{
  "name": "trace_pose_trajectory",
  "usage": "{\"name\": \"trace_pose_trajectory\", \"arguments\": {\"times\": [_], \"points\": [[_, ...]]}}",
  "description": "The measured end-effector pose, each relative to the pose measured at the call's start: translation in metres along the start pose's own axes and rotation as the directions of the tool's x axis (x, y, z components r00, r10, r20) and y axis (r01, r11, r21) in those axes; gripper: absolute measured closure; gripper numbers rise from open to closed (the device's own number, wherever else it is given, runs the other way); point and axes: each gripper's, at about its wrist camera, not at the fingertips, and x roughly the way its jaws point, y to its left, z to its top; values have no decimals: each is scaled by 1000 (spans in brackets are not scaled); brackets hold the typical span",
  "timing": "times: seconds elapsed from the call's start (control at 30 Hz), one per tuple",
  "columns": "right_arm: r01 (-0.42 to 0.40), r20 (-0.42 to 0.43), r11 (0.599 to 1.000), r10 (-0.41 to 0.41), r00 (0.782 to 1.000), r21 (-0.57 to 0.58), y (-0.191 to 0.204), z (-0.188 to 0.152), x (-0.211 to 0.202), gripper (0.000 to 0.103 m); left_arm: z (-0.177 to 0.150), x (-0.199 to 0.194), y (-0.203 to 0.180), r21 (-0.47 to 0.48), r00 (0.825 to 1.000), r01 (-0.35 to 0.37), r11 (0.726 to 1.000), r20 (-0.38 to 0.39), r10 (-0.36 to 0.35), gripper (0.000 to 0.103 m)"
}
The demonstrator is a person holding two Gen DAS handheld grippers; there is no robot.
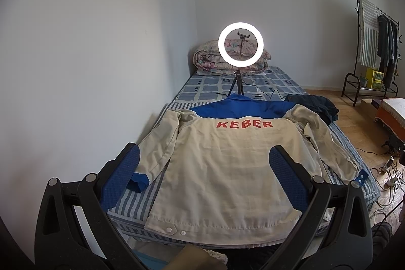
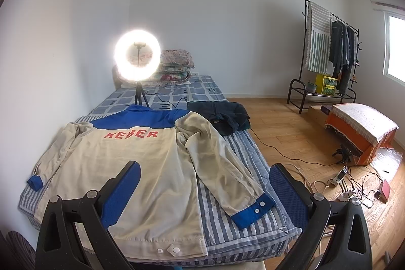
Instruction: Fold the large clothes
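Jacket [image 1: 227, 168] back, red "KEBER" lettering [image 1: 244, 124], bed [image 2: 227, 219]

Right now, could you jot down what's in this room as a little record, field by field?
place: bedroom, bed against the wall
main item: jacket, beige with blue yoke, spread back-up, sleeves out, red lettering KEBER
also on bed: dark garment, ring light lit on a tripod, folded quilt
left gripper: open, above the jacket, holding nothing
right gripper: open, holding nothing
elsewhere: clothes rack, cables on the floor
folding: not begun
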Motion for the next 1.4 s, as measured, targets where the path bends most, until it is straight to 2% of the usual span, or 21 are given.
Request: {"name": "trace_pose_trajectory", "arguments": {"times": [1.4], "points": [[-10,5,1000,10,1000,-2,9,2,3,0,-3,-1,0,-2,1000,2,1000,2,-2,0]]}}
